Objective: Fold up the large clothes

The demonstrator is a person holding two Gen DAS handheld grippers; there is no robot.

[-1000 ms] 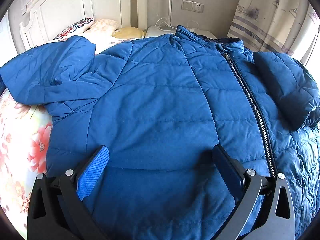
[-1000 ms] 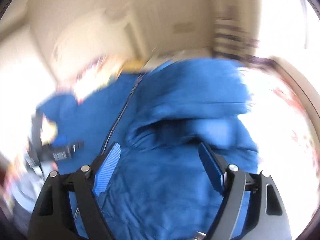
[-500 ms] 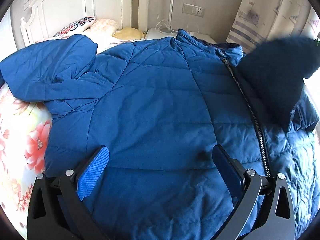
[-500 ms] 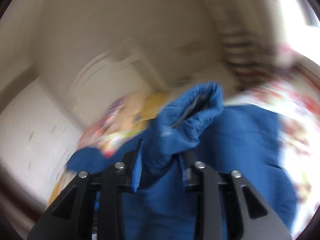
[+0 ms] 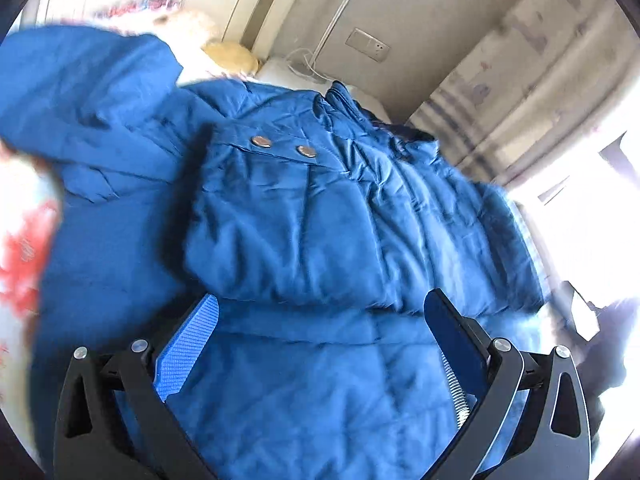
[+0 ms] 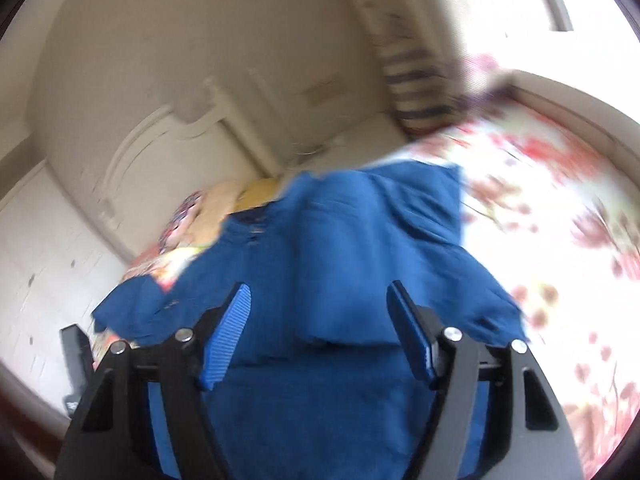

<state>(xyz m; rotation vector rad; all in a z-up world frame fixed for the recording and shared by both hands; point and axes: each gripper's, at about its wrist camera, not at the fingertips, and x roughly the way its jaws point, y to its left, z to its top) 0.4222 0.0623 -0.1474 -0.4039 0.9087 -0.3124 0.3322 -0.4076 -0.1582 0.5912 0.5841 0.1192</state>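
A large blue quilted jacket (image 5: 328, 380) lies spread on the bed. One sleeve (image 5: 288, 224), with two metal snaps (image 5: 260, 142) on its cuff, is folded across the jacket's front and hides the zipper. The other sleeve (image 5: 80, 96) stretches out at the upper left. My left gripper (image 5: 322, 300) hovers open just above the jacket's lower front, touching nothing. In the blurred right wrist view the jacket (image 6: 340, 240) fills the middle. My right gripper (image 6: 319, 288) is above it, its jaws opening, with cloth lying below them and nothing pressed between the pads.
A floral bedsheet (image 6: 540, 220) shows to the right of the jacket and at its left edge (image 5: 24, 248). Pillows (image 5: 232, 54) and a white headboard (image 6: 160, 152) are at the far end. A wall socket (image 5: 367, 45) and curtain (image 5: 520, 80) stand behind.
The right gripper shut on the right-hand sleeve, carried it across the jacket's front, and has let it go. The left wrist view has rolled and shifted slightly.
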